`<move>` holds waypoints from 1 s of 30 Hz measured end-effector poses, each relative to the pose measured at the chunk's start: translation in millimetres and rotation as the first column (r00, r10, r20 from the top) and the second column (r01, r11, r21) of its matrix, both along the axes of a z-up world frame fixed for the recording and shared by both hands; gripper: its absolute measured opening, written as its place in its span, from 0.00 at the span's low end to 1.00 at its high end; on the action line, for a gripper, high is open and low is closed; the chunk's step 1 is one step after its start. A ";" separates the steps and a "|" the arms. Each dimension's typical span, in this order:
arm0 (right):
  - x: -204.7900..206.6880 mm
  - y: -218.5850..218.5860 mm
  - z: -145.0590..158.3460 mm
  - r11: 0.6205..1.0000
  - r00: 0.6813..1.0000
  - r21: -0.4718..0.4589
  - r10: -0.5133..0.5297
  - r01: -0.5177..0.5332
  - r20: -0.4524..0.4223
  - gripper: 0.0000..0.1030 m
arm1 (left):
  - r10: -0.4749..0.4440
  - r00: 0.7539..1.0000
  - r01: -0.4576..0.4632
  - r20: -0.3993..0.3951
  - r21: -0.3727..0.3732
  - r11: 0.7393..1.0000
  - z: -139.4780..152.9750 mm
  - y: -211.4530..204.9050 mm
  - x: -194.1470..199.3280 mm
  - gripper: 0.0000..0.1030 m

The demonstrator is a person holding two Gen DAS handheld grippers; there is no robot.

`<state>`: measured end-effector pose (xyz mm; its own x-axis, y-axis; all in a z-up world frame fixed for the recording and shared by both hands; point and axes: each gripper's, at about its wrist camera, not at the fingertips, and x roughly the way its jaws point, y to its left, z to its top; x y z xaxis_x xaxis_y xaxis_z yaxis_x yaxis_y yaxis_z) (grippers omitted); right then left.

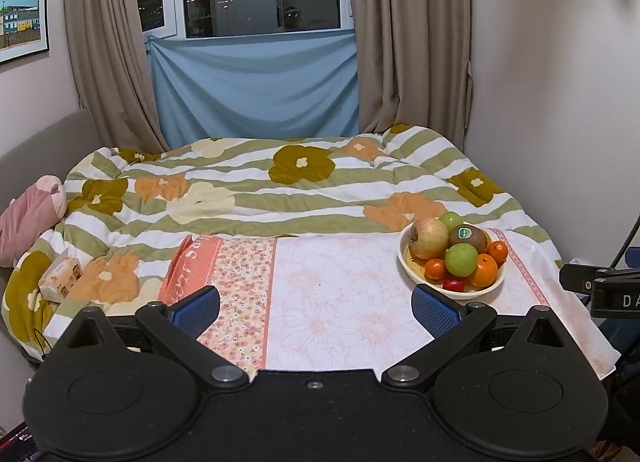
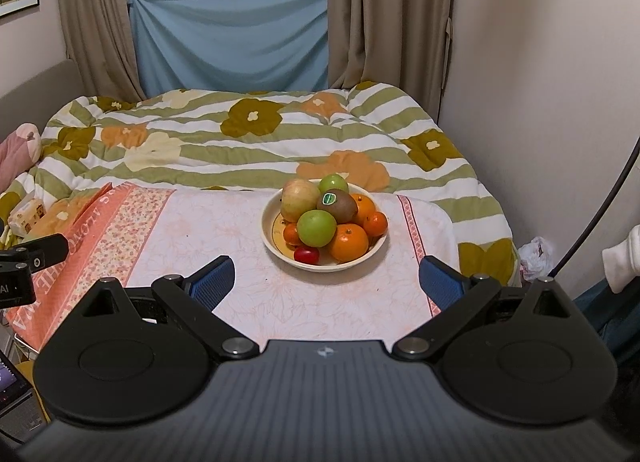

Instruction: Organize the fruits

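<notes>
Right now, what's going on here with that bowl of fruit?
Nothing is being handled yet. The left hand-held gripper and the right hand-held gripper are both open and empty, held back from a cream bowl on a floral cloth beside the bed. The bowl is piled with an apple, green fruits, a kiwi, oranges and a small red tomato. Sorting hasn't started.

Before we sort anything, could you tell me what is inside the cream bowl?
The bowl holds a red-yellow apple, two green apples, a stickered kiwi, several oranges and a small red fruit. Anything beneath the pile is hidden.
</notes>
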<state>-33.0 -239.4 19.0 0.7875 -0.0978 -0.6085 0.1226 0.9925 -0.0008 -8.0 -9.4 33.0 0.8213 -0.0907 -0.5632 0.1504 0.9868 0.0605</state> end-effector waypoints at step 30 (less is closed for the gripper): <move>2.0 3.4 0.1 1.000 1.000 0.018 -0.005 0.005 0.003 1.00 | 0.000 1.000 0.000 0.017 -0.005 1.000 -4.5 4.1 -2.3 1.00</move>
